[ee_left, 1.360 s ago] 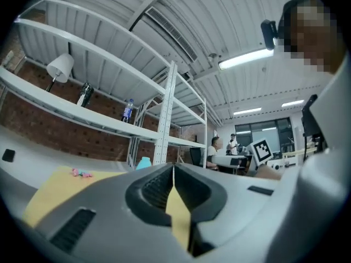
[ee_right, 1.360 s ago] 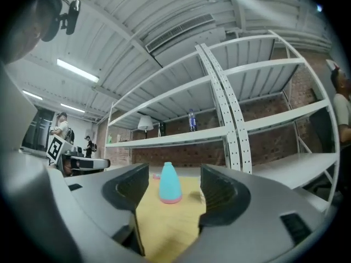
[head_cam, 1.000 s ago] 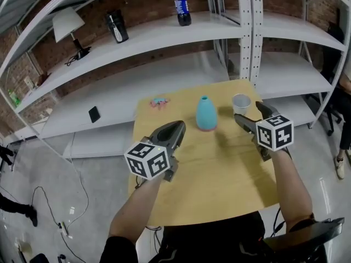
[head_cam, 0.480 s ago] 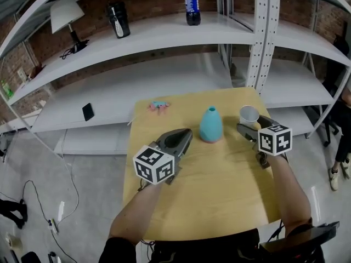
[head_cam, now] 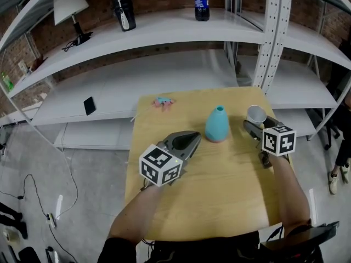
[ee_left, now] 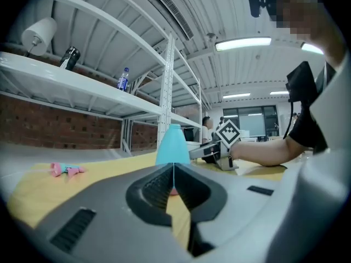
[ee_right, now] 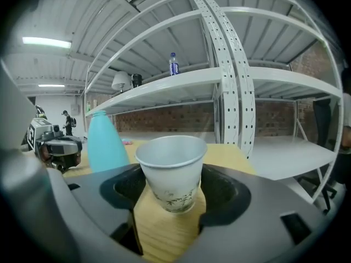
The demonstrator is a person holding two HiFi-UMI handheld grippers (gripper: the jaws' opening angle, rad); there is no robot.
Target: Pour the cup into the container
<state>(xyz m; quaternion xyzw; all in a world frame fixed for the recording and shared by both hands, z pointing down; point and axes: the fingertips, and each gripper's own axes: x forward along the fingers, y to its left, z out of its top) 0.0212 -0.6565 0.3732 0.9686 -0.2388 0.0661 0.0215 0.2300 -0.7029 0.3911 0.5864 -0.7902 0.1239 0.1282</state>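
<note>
Paper cup (ee_right: pixel 171 171) sits right between the jaws of the right claw (ee_right: pixel 169 197), which have just been closing but aren't squeezing it yet. Looks light and crushable, so I'd pinch mid-wall, gently. The left claw (ee_left: pixel 173 171) is clenched, empty.

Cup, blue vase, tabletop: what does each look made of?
Cup: likely paper; thin rolled rim, matte white wall, printed green sprigs.
Blue vase: smooth, matte, uniform turquoise; plastic or ceramic, unclear.
Tabletop: pale wood or wood-look laminate; faint grain streaks.

Workshop or lab-type room: tall white metal shelving (head_cam: pixel 164 29), brick wall (ee_left: pixel 55 127) behind, bare concrete floor (head_cam: pixel 88 190), strip lights (ee_left: pixel 244 44) overhead, wooden desk (head_cam: pixel 219 190).
</note>
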